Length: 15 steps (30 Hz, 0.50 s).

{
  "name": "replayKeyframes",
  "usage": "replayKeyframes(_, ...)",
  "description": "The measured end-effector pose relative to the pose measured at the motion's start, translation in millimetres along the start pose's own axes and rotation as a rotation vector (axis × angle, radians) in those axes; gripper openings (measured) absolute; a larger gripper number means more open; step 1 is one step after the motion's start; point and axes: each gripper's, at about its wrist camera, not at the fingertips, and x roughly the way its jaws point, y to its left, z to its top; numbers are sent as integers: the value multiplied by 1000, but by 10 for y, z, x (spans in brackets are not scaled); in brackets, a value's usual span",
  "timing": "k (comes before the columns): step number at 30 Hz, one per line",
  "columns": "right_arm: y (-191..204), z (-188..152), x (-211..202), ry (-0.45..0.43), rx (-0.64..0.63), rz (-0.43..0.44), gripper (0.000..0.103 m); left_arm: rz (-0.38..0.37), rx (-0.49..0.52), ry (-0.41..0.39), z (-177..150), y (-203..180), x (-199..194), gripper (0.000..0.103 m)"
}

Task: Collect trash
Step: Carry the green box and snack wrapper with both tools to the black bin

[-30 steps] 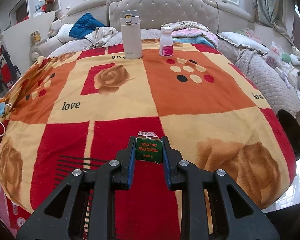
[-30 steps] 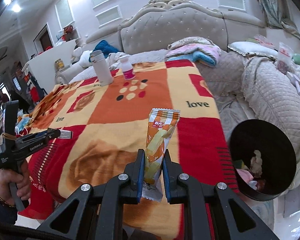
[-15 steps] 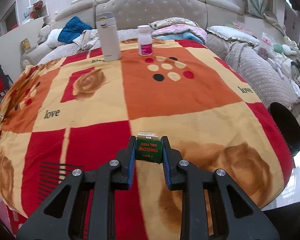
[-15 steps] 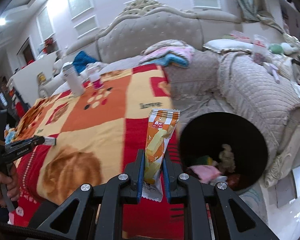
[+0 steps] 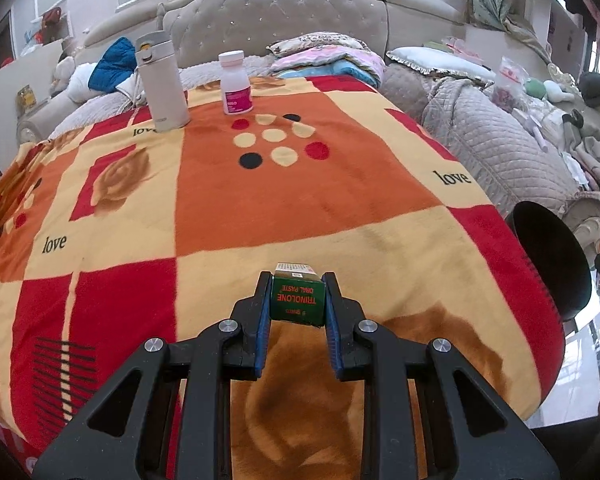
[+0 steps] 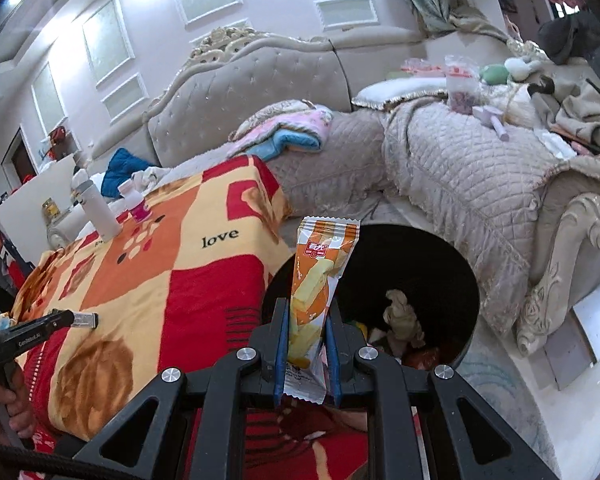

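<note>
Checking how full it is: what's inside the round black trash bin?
Round black trash bin holds a crumpled beige wad and reddish scraps; the orange snack wrapper covers its left part.

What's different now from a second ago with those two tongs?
The right tongs carried the orange snack wrapper sideways off the blanket until it hangs in front of the black bin. The left tongs slid the green box toward the bin too. Both grips held; the thermos and pill bottle stayed put.
</note>
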Motion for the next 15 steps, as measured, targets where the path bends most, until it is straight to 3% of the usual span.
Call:
replayKeyframes(7,160,-8,9,-26,-75,12,15,28,23,-4,10,-108,12,21)
replayKeyframes(15,70,-16,-22,-30,-40,5,15,21,35,-2,29,-172,39,21)
